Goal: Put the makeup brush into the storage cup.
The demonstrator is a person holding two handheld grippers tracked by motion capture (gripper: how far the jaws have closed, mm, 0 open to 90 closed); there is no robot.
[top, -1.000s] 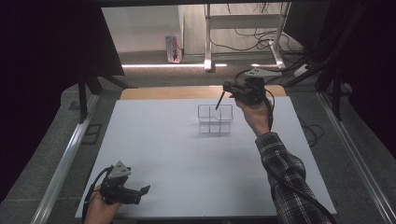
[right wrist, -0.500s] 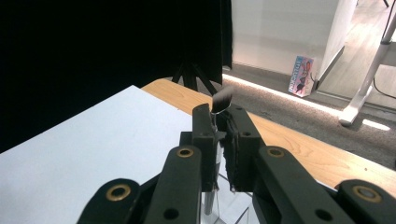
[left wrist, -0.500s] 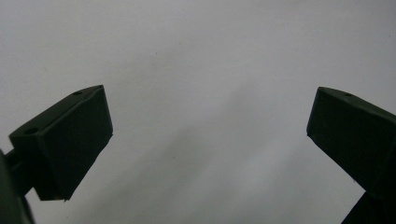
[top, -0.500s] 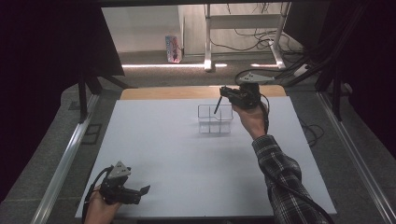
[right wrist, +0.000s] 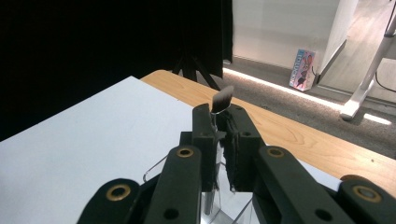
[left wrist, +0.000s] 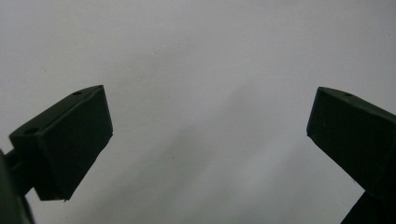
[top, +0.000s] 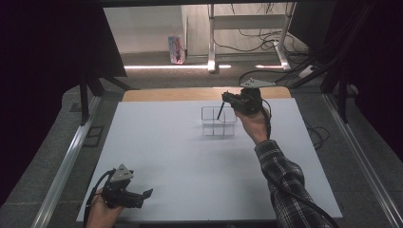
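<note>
High view: right hand-held gripper [top: 229, 99] clamped on dark brush [top: 220, 112], centre frame, over clear organizer [top: 218, 124]; left hand-held gripper [top: 142, 194] open, lower left.

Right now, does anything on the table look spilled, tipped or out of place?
Nothing stands out. The clear divided box stands upright on the white table, and the right gripper holds a thin dark stick slanting into it.

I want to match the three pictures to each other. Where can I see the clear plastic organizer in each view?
High view: the clear plastic organizer stands on the far middle of the white table, under the right gripper.
Left gripper view: not in it.
Right gripper view: its clear edges sit at the bottom centre, behind the fingers.
Shared landmark: the small colourful box on the floor.
</note>
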